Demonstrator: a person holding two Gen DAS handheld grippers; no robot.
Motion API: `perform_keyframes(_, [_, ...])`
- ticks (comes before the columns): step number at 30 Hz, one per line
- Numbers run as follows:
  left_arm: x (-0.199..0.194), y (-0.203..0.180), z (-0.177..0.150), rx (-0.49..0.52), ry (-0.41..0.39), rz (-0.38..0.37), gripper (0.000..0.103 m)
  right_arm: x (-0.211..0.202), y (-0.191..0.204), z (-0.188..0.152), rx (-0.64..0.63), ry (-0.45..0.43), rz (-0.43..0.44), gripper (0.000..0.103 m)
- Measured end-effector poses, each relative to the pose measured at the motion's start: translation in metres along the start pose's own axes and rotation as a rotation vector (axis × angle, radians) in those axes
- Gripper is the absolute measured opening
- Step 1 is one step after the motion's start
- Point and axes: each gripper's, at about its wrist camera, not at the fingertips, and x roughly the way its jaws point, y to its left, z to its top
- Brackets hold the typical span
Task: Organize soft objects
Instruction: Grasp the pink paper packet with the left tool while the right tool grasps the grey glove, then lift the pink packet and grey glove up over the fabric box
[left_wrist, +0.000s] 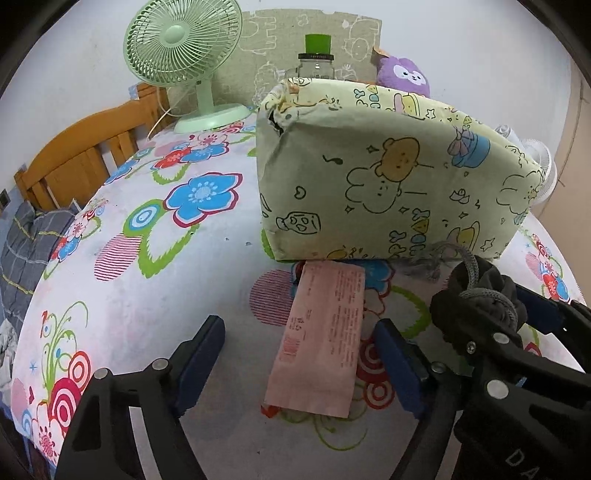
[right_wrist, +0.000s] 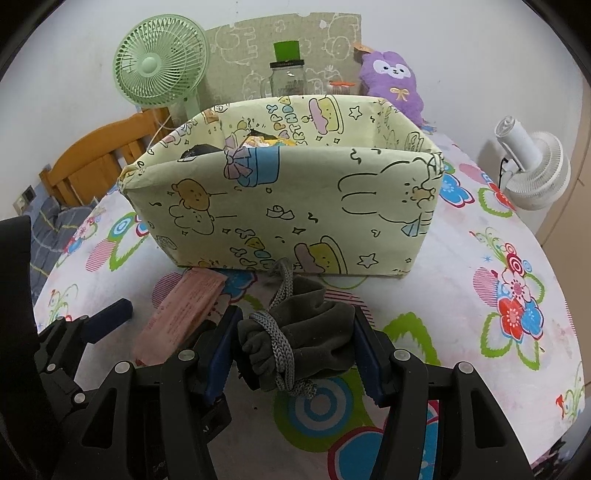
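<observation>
wall (left_wrist: 74, 55): white | headboard (left_wrist: 85, 147): wooden | floral bedsheet (left_wrist: 147, 295)

The left gripper (left_wrist: 295, 350) hangs over a floral tablecloth (left_wrist: 122, 288) with its blue-padded jaws spread, nothing pressed between them; a pink packet (left_wrist: 321, 343) lies flat on the cloth in the gap, its far end reaching under a pale green cartoon-print box (left_wrist: 388, 173). At lower right the right gripper (left_wrist: 491, 314) clamps a dark grey drawstring pouch (left_wrist: 476, 295), whose cord trails toward the box. Behind the box stand a green desk fan (left_wrist: 181, 48), a glass jar (left_wrist: 316, 66) with a green cap, and a purple plush toy (left_wrist: 404, 75). A wooden headboard (left_wrist: 85, 147) shows at the left.
</observation>
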Motion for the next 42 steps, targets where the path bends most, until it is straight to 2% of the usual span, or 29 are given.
perform_keyframes(9, [0.001, -0.004, 0.002, -0.004, -0.004, -0.020, 0.073, 0.003, -0.002, 0.003, 0.009, 0.005, -0.004, 0.061])
perform_keyframes(14, [-0.005, -0.013, -0.001, 0.014, -0.023, -0.051, 0.046, 0.002, 0.000, 0.002, -0.003, 0.003, -0.001, 0.061])
perform_keyframes(17, [-0.008, -0.014, -0.003, 0.006, -0.022, -0.069, 0.042, 0.001, 0.001, 0.000, -0.002, 0.002, 0.009, 0.061])
perform_keyframes(29, [-0.020, -0.021, -0.012, -0.028, -0.015, -0.067, 0.039, -0.013, -0.006, -0.008, 0.003, -0.005, 0.018, 0.061])
perform_keyframes(42, [-0.047, -0.027, -0.009, -0.028, -0.070, -0.041, 0.039, -0.043, -0.012, -0.010, 0.005, -0.063, 0.026, 0.062])
